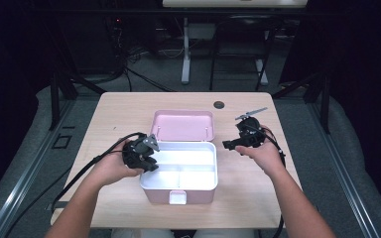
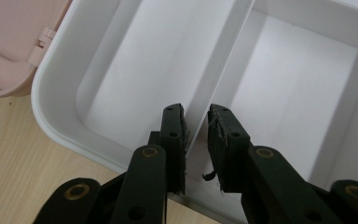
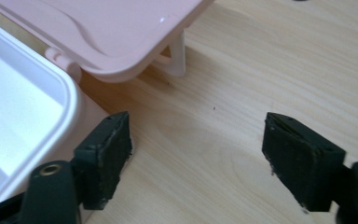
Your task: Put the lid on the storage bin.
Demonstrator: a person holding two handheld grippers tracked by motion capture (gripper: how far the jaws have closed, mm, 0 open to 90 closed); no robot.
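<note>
Pink storage box (image 1: 178, 191) sits centre frame on bench (image 1: 119, 109), lid (image 1: 182, 125) open behind. Left tool (image 2: 196, 140) nearly closed astride white tray divider (image 2: 223, 60), likely to lift tray. Right tool (image 3: 198, 158) spread wide, idle, right of box.

High view: we look forward and down from above person's side, whole counter (image 1: 129, 106) in frame, far off. Left gripper view: we ride close behind left gripper (image 2: 196, 140), facing down into white tray (image 2: 60, 126) at its divider wall. Right gripper view: we sit low over counter beside tray's corner, facing pink lid (image 3: 121, 32). All three share tray and lid hinge edge
</note>
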